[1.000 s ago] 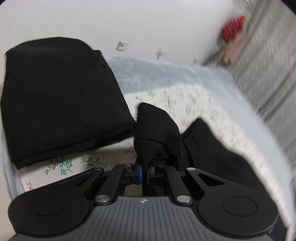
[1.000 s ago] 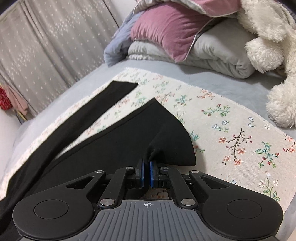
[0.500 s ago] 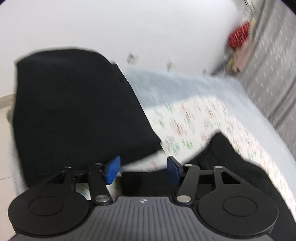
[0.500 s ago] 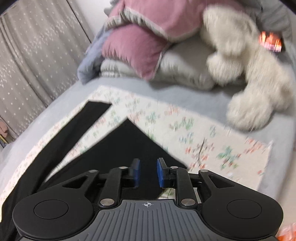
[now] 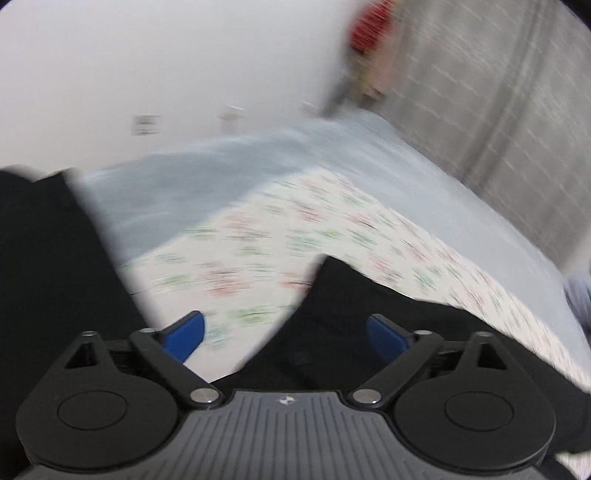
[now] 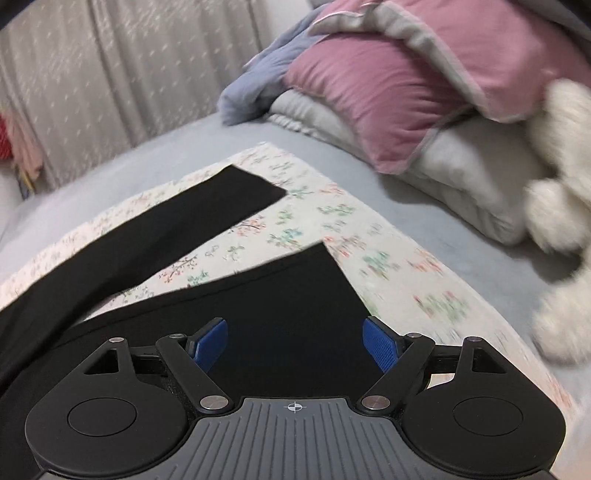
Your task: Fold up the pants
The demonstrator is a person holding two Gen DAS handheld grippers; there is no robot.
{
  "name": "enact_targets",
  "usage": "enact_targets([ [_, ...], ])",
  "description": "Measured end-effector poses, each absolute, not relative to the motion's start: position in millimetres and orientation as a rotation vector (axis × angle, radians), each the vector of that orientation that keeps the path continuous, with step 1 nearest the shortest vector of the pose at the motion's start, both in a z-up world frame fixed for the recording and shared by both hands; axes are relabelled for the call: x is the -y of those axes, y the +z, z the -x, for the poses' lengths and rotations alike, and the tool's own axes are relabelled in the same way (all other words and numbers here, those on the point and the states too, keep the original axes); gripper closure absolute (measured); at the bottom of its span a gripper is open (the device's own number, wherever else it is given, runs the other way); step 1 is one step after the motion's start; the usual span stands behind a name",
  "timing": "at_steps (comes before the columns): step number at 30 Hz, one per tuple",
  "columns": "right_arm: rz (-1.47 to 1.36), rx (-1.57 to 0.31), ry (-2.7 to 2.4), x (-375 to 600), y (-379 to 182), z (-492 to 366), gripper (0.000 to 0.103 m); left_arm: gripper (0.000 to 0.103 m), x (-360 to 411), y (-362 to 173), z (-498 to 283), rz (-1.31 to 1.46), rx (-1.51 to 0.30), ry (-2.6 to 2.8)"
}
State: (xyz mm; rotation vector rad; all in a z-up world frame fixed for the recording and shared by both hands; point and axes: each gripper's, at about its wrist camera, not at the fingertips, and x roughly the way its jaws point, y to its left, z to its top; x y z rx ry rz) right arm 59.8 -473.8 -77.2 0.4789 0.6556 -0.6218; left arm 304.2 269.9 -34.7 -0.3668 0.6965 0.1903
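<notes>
Black pants [image 6: 280,295] lie flat on a floral cloth [image 6: 373,258] on the bed, one leg [image 6: 177,221] stretching toward the curtain. My right gripper [image 6: 294,341] hovers over the nearer leg's end, its jaws opening wide, blue pads clear of the fabric. In the blurred left wrist view, the pants' waist end [image 5: 343,306] lies below my left gripper [image 5: 286,334], whose jaws are also opening with nothing pressed between them. A second black folded garment [image 5: 48,266] lies at the left edge.
Pink and grey pillows [image 6: 424,92] and a white plush toy [image 6: 561,177] are piled at the bed's head. A grey curtain [image 6: 110,74] runs along the far side. A white wall [image 5: 166,66] bounds the foot, with a red item [image 5: 365,26] in the corner.
Both grippers let go of the black fabric they pinched and spread wide. The pants dropped flat. The left gripper swung right, so the folded garment slid to the left edge.
</notes>
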Motion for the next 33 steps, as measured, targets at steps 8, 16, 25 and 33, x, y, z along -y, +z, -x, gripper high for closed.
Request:
enact_targets([
  [8,-0.488,-0.726,-0.566,545,-93,-166,0.021,0.006,-245,-100,-425,0.268,-0.851,0.154],
  [16,-0.711,-0.688,-0.622,623,-149,-246,0.027,0.084,-204,-121,-466,0.095,-0.815,0.192],
  [25,-0.52,-0.626,-0.624,616,-138,-275,0.098,0.1,-209,-95,-493,0.019,-0.677,0.331],
  [33,-0.352,-0.558,-0.559,577,-116,-288,0.099,0.1,-229,-82,-530,-0.003,-0.61,0.431],
])
